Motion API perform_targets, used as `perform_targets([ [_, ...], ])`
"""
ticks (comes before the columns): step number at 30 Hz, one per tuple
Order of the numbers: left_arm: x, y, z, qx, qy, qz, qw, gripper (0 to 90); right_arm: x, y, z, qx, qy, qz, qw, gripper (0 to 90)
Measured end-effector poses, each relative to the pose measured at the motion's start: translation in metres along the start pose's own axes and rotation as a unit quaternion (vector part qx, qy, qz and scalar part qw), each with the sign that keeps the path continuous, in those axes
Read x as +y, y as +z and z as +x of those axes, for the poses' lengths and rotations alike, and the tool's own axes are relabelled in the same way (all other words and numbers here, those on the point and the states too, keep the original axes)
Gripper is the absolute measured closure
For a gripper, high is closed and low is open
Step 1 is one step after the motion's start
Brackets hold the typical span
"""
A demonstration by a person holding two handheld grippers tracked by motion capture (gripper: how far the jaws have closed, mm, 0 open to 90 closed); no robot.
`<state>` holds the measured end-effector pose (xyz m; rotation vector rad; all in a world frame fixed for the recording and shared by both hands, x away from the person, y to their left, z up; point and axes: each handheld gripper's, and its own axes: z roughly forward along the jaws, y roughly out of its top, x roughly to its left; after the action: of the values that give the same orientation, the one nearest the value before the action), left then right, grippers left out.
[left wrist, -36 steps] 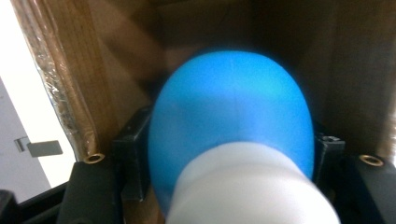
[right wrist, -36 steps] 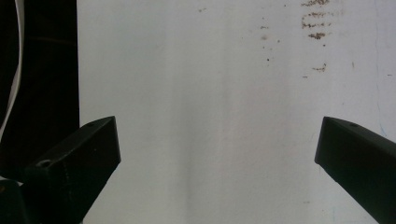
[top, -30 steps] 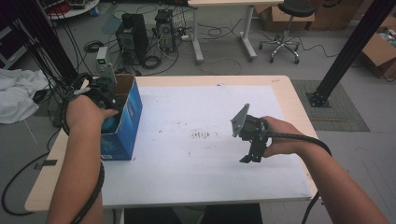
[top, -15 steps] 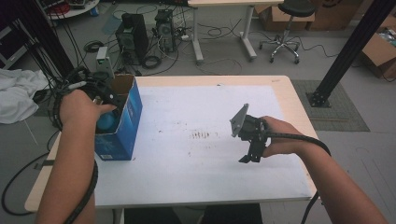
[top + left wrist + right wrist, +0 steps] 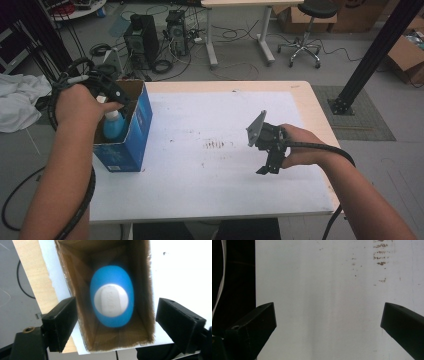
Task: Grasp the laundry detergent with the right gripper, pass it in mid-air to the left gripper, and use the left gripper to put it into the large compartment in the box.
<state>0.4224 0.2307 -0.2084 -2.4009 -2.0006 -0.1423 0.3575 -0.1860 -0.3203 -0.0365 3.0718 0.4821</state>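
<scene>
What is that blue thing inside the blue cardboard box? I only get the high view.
Observer: A blue plastic bottle with a white cap, standing upright, seen from above in the left gripper view.
Operator: Is the left gripper holding it?
Observer: No. Its jaws have just been opening and stand apart above the box, touching nothing.
Operator: And the right gripper?
Observer: Open over the white table, near brown smudges.

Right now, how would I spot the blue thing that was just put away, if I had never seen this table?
Start at the white-topped table and go to its left edge, where an open blue cardboard box stands upright. Inside stands a light blue plastic bottle with a white cap, directly below the left tongs, whose jaws have just been opening and grip nothing. It is the one item in that box.
</scene>
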Motion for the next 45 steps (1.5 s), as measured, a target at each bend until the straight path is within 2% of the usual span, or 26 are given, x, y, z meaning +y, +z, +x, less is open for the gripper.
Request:
perform_targets([
  [7,0.001,-0.021,-0.010,0.000,0.025,-0.012,0.9996,15.8,-0.001,-0.003,-0.001,-0.002,0.001,0.003,1.0000,0.0],
  [13,0.003,-0.028,-0.023,-0.012,0.047,-0.009,0.9988,15.5,-0.002,-0.003,0.000,-0.001,0.000,0.005,1.0000,0.0],
  [20,0.006,-0.036,-0.040,-0.018,0.082,-0.017,0.9963,8.0,-0.003,-0.004,0.001,-0.002,0.003,0.005,1.0000,0.0],
  [24,0.008,-0.041,-0.048,-0.015,0.097,-0.016,0.9951,7.1,-0.004,-0.004,0.001,-0.003,0.005,0.003,1.0000,0.0],
  [29,0.010,-0.045,-0.057,-0.020,0.120,-0.018,0.9925,5.5,-0.006,-0.005,0.002,-0.004,0.008,0.003,1.0000,0.0],
  [35,0.009,-0.049,-0.072,-0.023,0.153,-0.018,0.9878,1.2,-0.009,-0.006,0.002,-0.004,0.012,0.005,0.9999,0.0],
  [39,0.008,-0.049,-0.084,-0.032,0.190,-0.021,0.9810,0.1,-0.010,-0.007,0.003,-0.005,0.014,0.005,0.9999,0.0],
  [41,0.007,-0.050,-0.091,-0.038,0.219,-0.024,0.9746,0.1,-0.010,-0.008,0.003,-0.005,0.014,0.006,0.9999,0.0],
  [42,0.006,-0.050,-0.096,-0.045,0.237,-0.030,0.9701,0.1,-0.010,-0.008,0.003,-0.006,0.015,0.005,0.9999,0.0],
  [43,0.006,-0.050,-0.100,-0.044,0.261,-0.032,0.9637,0.1,-0.010,-0.008,0.003,-0.006,0.016,0.006,0.9998,0.0],
  [45,0.004,-0.050,-0.107,-0.046,0.289,-0.037,0.9555,0.1,-0.010,-0.009,0.003,-0.006,0.016,0.008,0.9998,0.0],
])
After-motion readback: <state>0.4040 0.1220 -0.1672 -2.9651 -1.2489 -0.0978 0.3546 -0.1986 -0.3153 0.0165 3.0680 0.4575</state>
